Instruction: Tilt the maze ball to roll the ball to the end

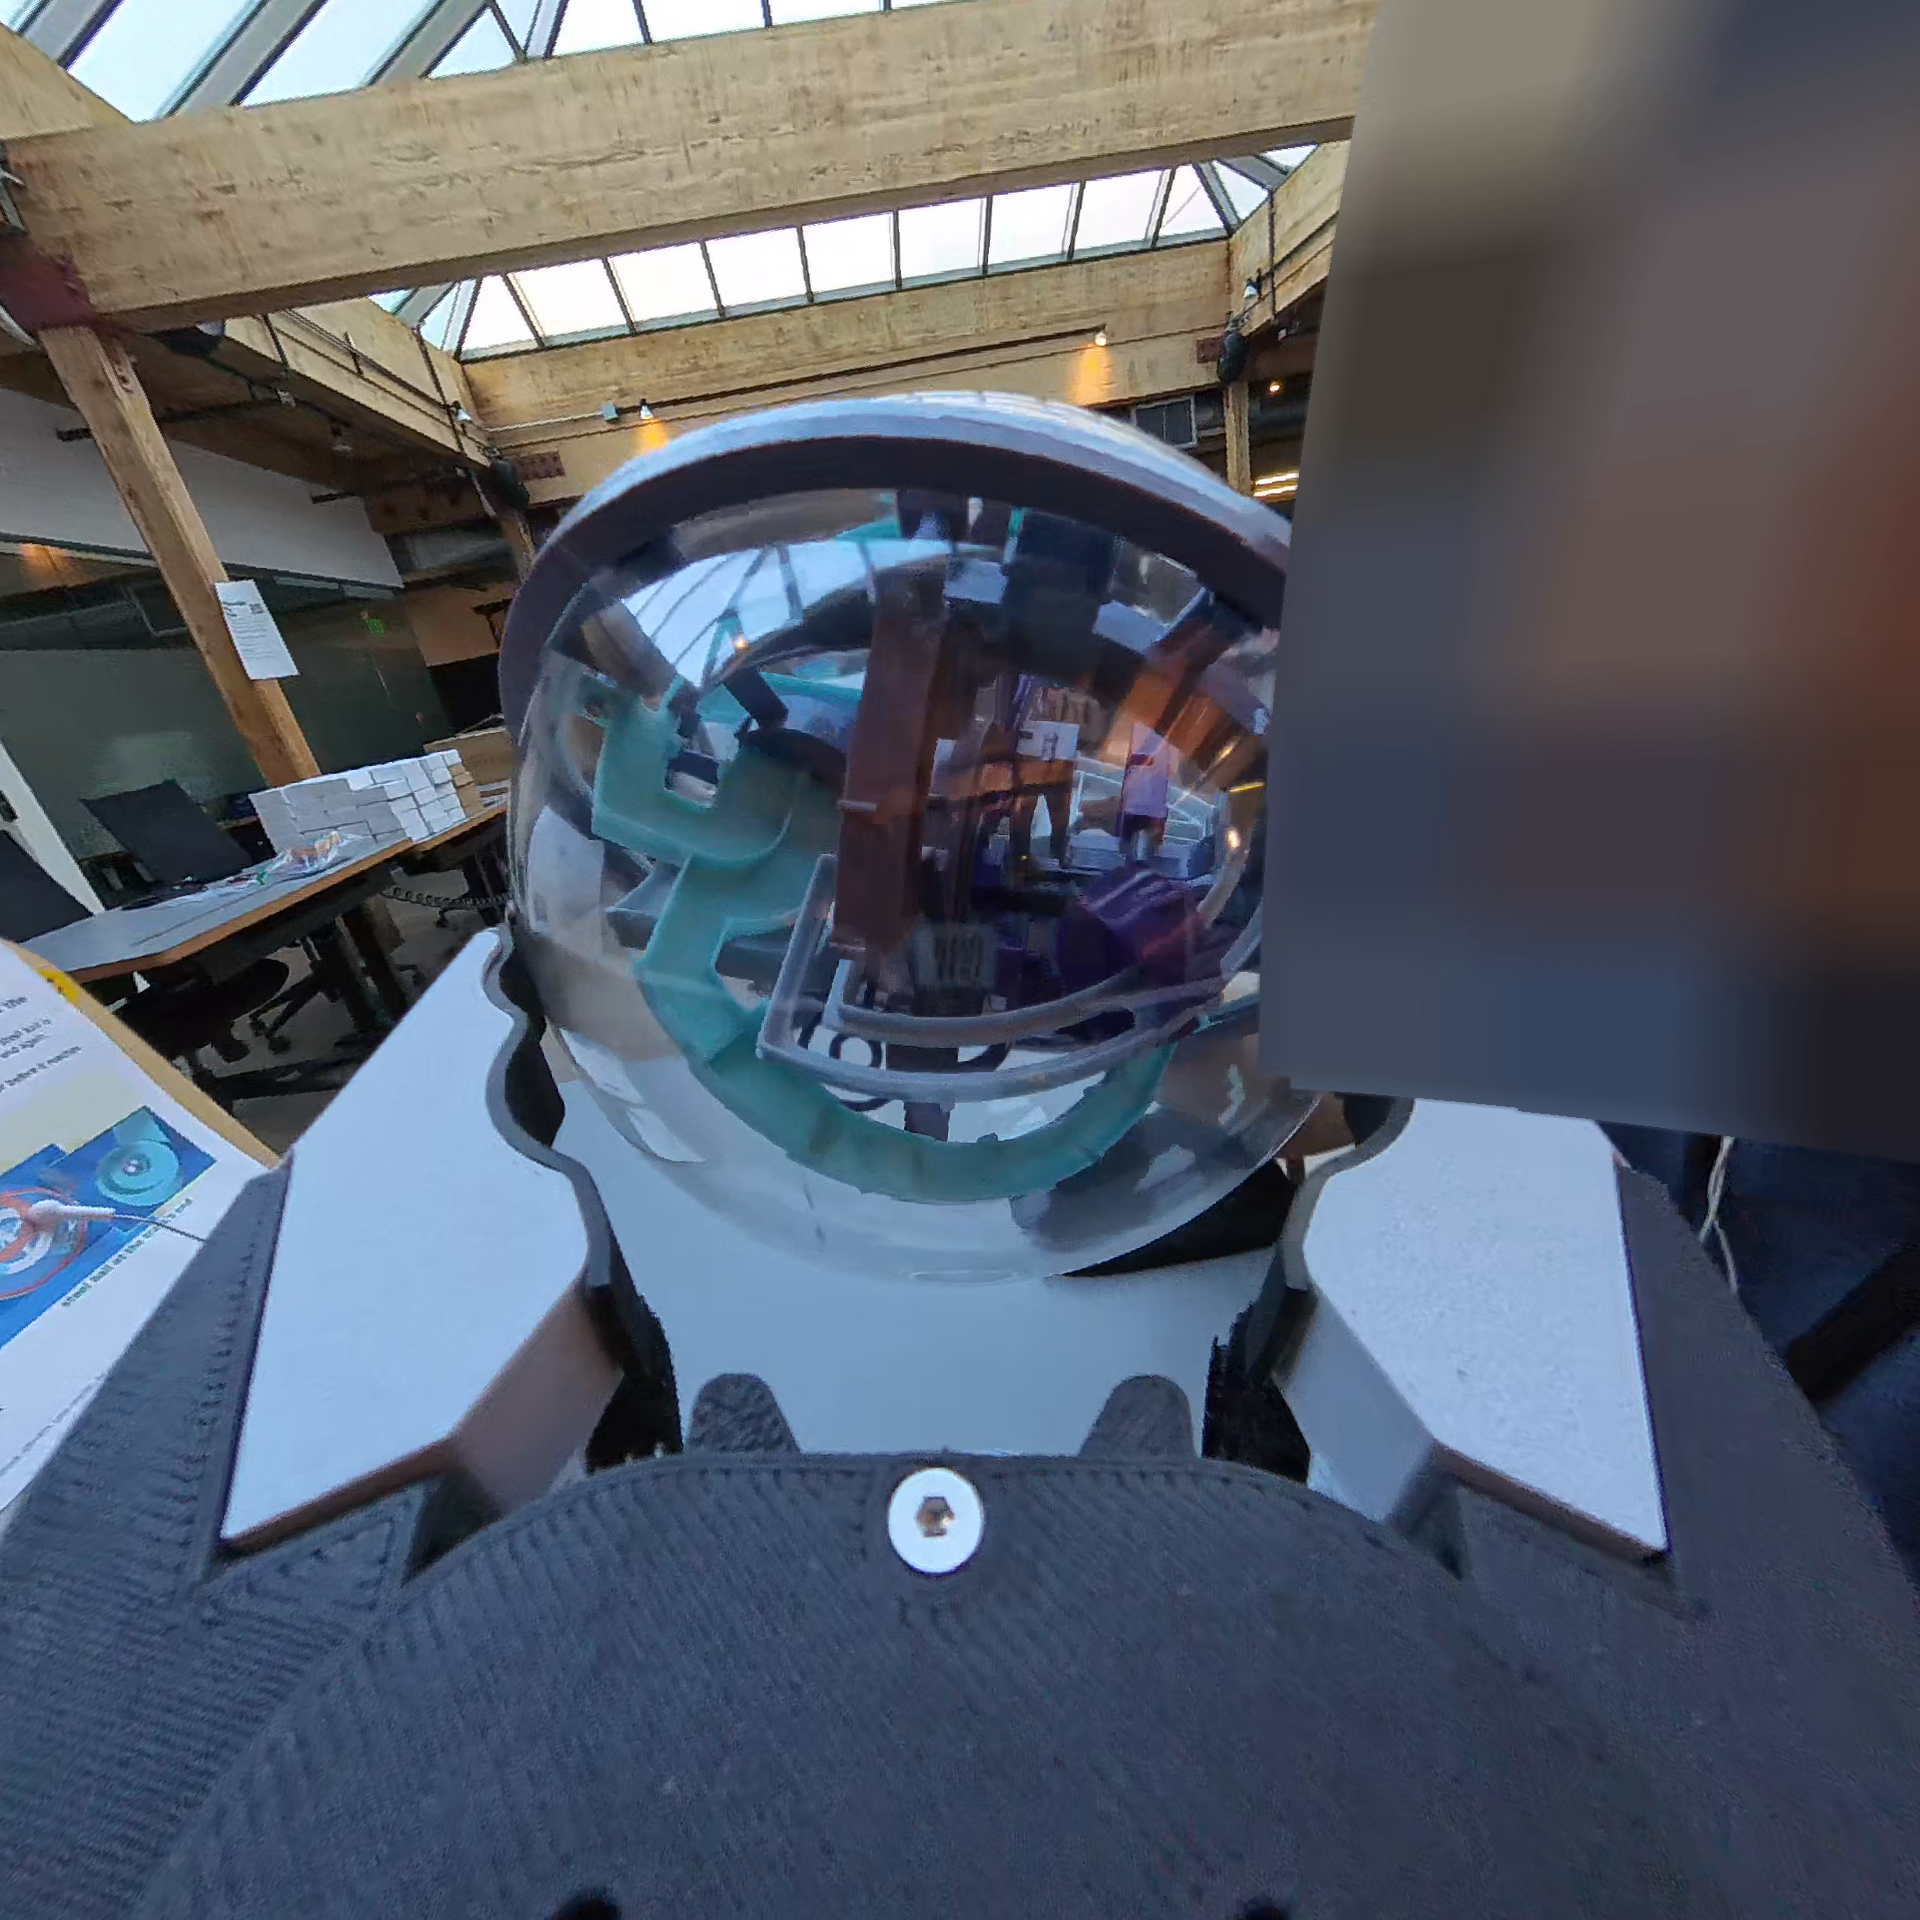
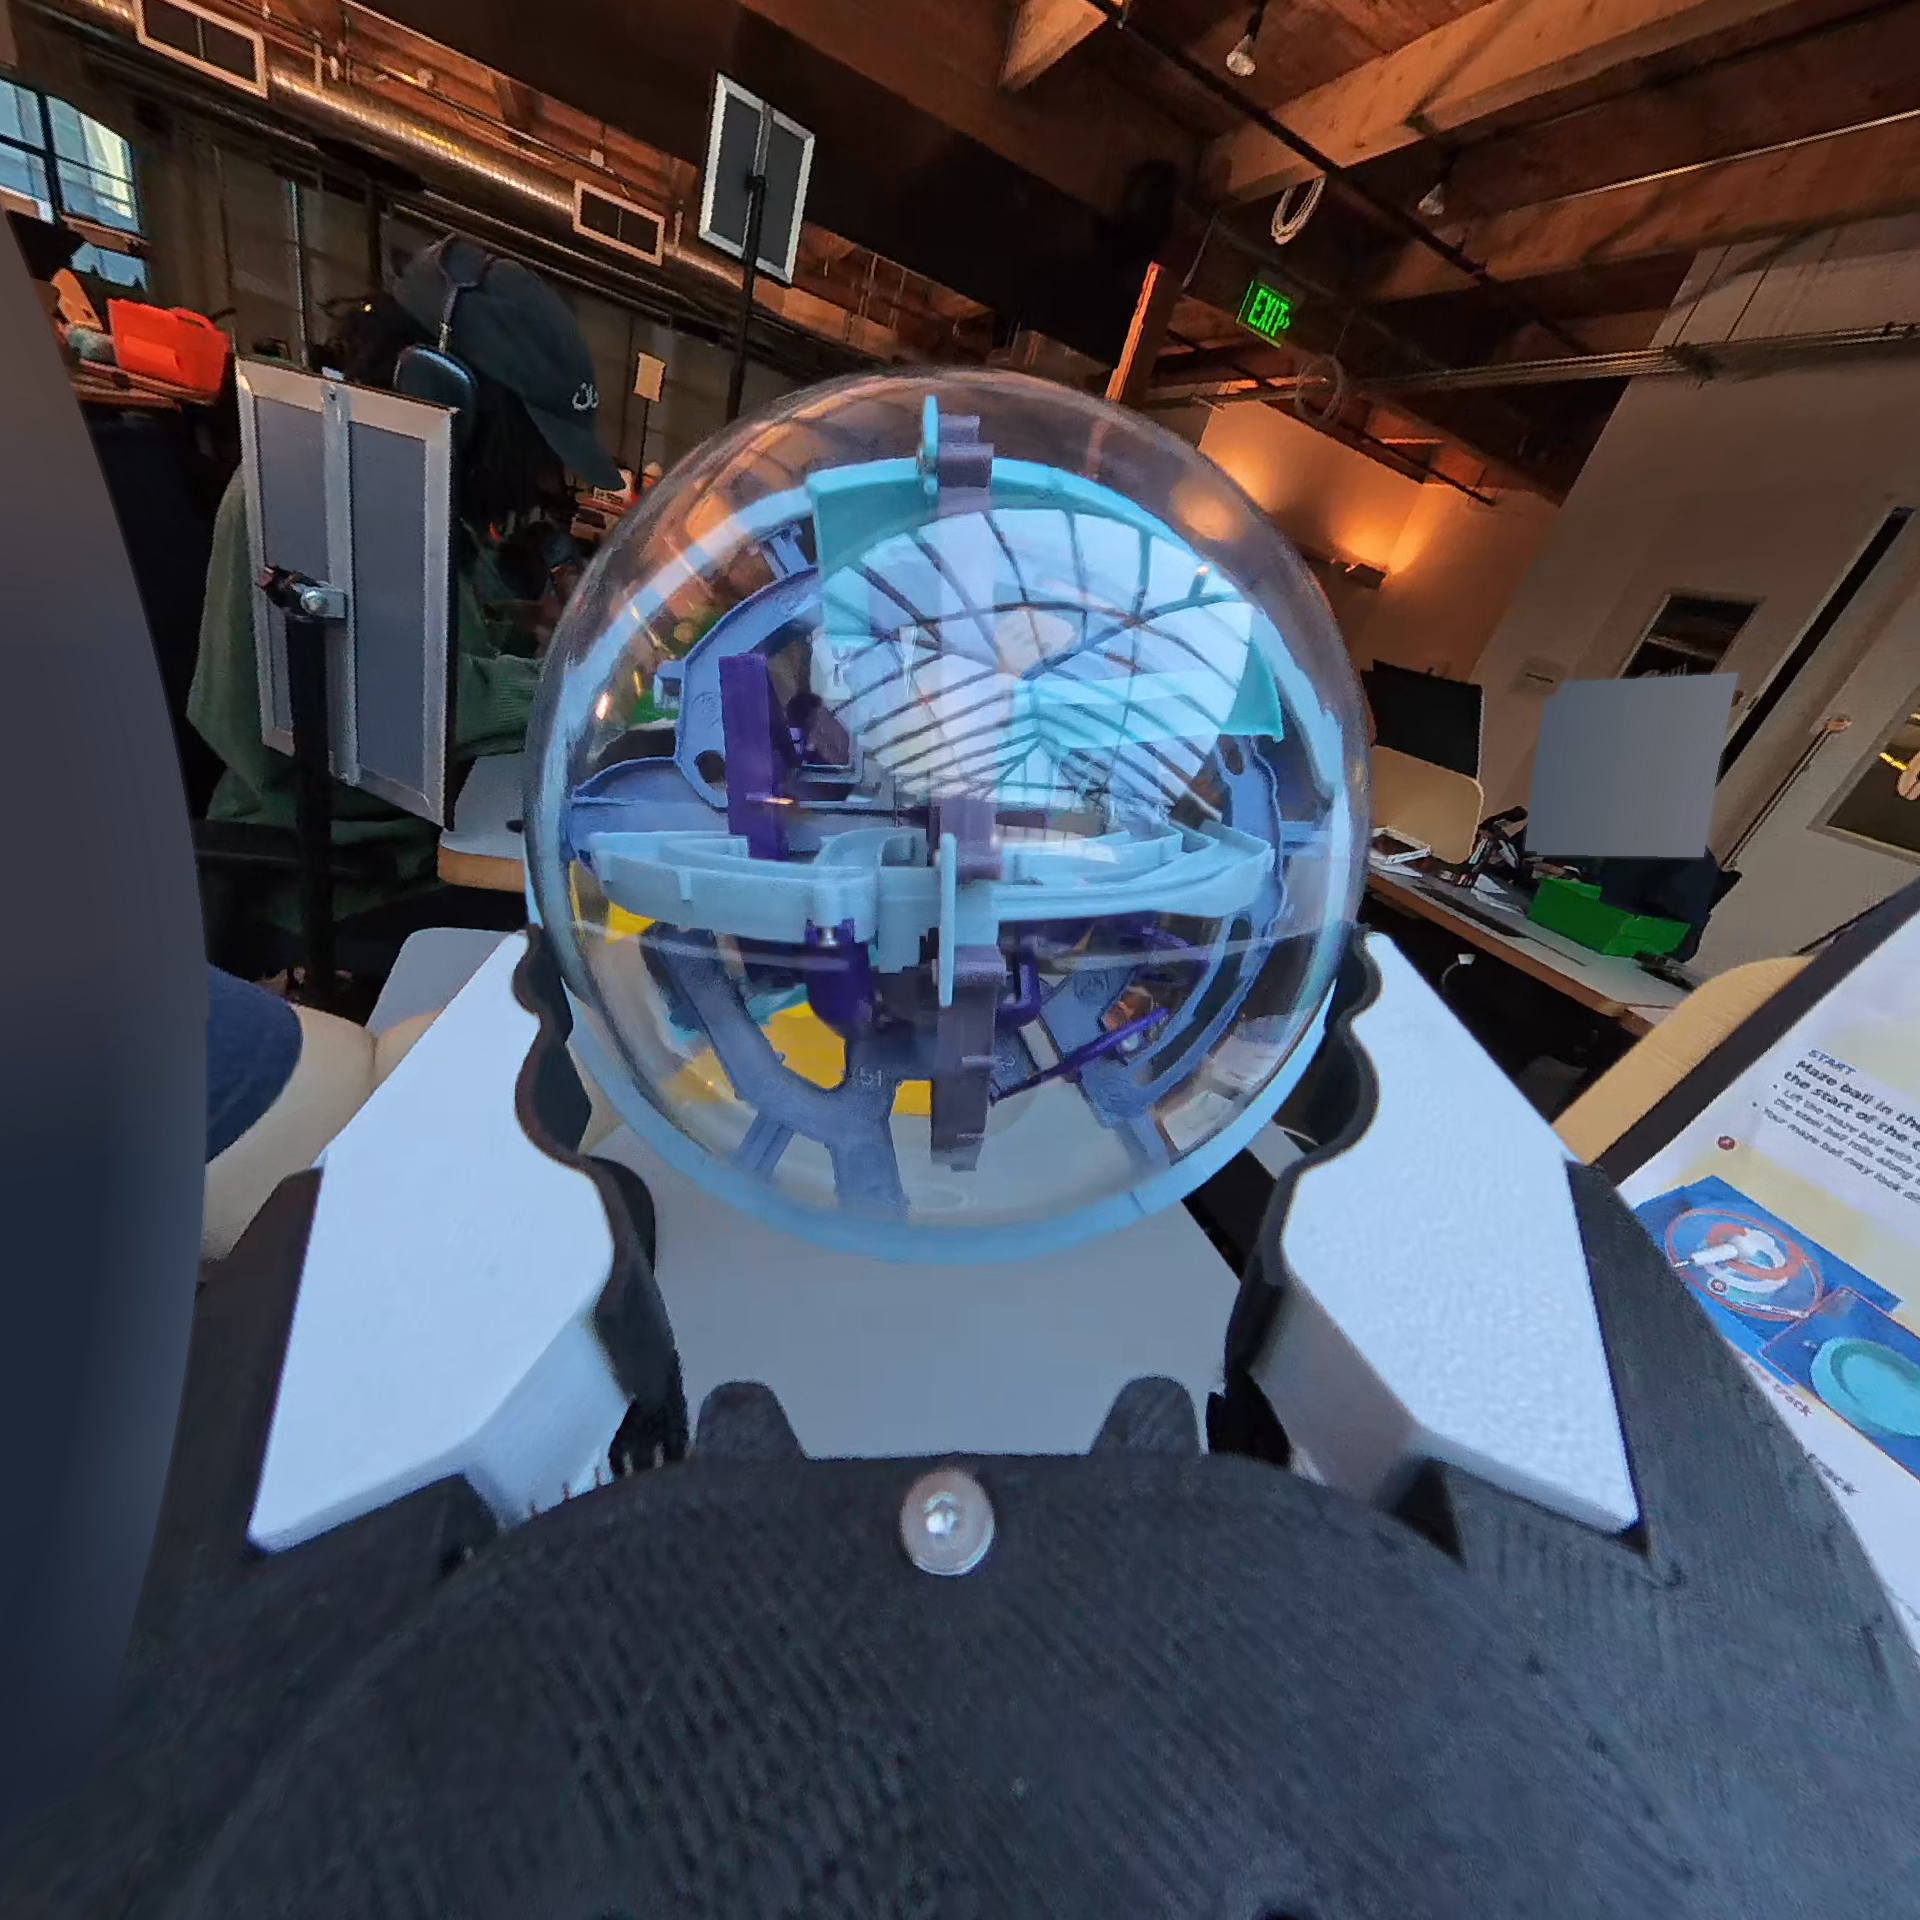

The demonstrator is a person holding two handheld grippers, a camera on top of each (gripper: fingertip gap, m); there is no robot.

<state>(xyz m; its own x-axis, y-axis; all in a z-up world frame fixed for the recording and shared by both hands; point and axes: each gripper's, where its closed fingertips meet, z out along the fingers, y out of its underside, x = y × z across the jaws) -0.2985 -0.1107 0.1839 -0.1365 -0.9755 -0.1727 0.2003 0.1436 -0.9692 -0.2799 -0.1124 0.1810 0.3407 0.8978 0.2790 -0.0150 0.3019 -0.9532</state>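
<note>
The left gripper (image 1: 914,1049) and the right gripper (image 2: 940,1049) each clamp the clear maze ball (image 2: 940,821) from opposite sides, lifted in mid-air, probably so both wrists can tilt it.

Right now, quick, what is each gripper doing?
Left gripper: closed on the maze ball, fingers cupping both sides.
Right gripper: closed on the same maze ball.

One maze ball (image 1: 894,831), two claws (image 1: 935,1049) (image 2: 940,1049), one instruction sheet (image 2: 1808,1226).

Timber-beamed workshop (image 1: 665,177) with cluttered desks (image 1: 260,894)
</note>
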